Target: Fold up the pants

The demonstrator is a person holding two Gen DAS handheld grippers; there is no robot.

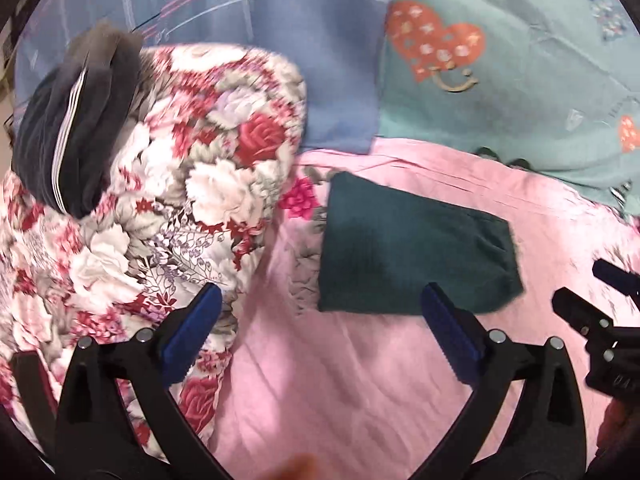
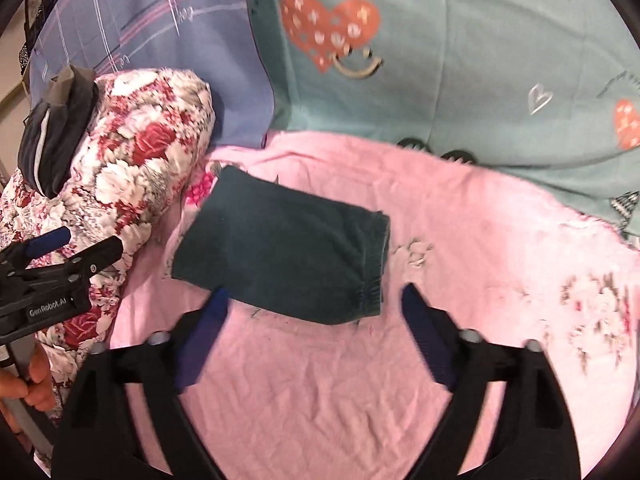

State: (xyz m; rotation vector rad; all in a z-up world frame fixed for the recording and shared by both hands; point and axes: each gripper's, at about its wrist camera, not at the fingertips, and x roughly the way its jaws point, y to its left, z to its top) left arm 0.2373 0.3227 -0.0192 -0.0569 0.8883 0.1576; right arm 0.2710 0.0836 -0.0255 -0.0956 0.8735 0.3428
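Observation:
Dark green pants (image 1: 412, 248) lie folded into a compact rectangle on the pink sheet (image 1: 320, 380); they also show in the right wrist view (image 2: 288, 252), with the elastic waistband at the right end. My left gripper (image 1: 320, 300) is open and empty, just in front of the pants' near edge. My right gripper (image 2: 312, 300) is open and empty, its fingertips at the pants' near edge. The right gripper also shows at the right edge of the left wrist view (image 1: 600, 296), and the left gripper at the left edge of the right wrist view (image 2: 80, 248).
A rolled floral quilt (image 1: 180, 184) lies to the left, with a folded dark garment with white stripes (image 1: 68, 136) on top. A teal heart-print blanket (image 2: 440, 60) and a blue plaid sheet (image 1: 260, 8) lie behind. A hand (image 2: 24, 380) holds the left gripper's handle.

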